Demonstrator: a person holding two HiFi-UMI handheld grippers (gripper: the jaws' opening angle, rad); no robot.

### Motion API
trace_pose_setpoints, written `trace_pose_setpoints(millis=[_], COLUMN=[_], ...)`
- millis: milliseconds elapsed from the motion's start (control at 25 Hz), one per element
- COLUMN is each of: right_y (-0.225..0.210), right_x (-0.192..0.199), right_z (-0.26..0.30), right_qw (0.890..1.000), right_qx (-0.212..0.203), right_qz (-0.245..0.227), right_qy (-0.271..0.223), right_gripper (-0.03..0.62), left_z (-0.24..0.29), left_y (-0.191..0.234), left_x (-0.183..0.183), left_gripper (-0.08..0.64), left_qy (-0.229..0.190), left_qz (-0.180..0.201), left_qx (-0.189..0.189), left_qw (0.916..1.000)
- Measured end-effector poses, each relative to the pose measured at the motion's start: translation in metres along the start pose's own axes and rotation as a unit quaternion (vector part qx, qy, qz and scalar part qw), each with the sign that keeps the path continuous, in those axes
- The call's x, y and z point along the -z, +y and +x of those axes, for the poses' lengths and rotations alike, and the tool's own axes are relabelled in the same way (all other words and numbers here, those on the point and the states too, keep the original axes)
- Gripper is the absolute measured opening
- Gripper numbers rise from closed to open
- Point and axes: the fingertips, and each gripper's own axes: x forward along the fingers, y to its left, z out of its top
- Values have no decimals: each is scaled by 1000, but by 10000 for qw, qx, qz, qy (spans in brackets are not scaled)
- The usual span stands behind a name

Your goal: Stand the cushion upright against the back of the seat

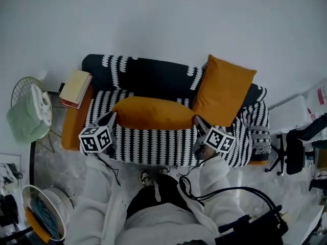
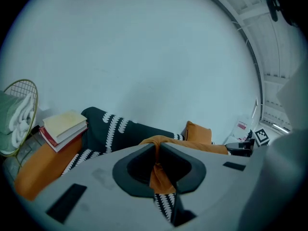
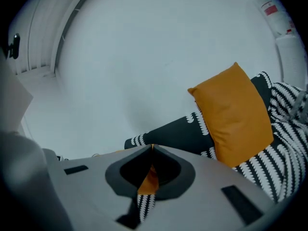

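Observation:
A black-and-white patterned sofa [image 1: 153, 142] stands against the wall. Both grippers hold a long orange cushion [image 1: 153, 112] lengthwise just above the seat, in front of the sofa back [image 1: 148, 75]. My left gripper [image 1: 113, 116] is shut on its left end, and orange fabric shows pinched between the jaws in the left gripper view [image 2: 157, 146]. My right gripper [image 1: 195, 119] is shut on its right end, where the right gripper view [image 3: 152, 147] shows fabric caught in the same way. A second orange cushion [image 1: 224, 90] [image 3: 236, 114] leans upright against the back at the right.
A stack of books [image 1: 75, 87] lies on the orange surface at the sofa's left end. Beyond it stands a wire basket with a green towel [image 1: 28, 111]. A round basket [image 1: 43, 213] is at lower left. A black office chair [image 1: 296, 152] is at the right.

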Motion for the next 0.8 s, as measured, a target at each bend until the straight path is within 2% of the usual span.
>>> trace_pose_setpoints(millis=[160,400,560,680,800], right_y=[-1,-5,1,-9,-29], right_x=[-31,-99,-144,-161,-167], right_z=[16,49,58,70,81], right_qw=[9998,9983,9955,9944,9953], right_qx=[-169,-560,-895,-978,-922], right_qz=[22,79,-221,-396,-281], right_qy=[-129,-171,-217,-78,64], right_gripper=[66,66,66,66,66], left_z=[19,54,72,90,115], left_y=[-4,-19,-32,-37,-39], left_x=[-29,-85,-122,-135,-132], left_gripper=[37,35,36,35,35], left_qy=[-108,-263,-366,-330,-178], left_qz=[-8,51,175,195,157], left_qx=[-64,-133,-207,-286,-351], left_qw=[9999,9996,9990,9989,9991])
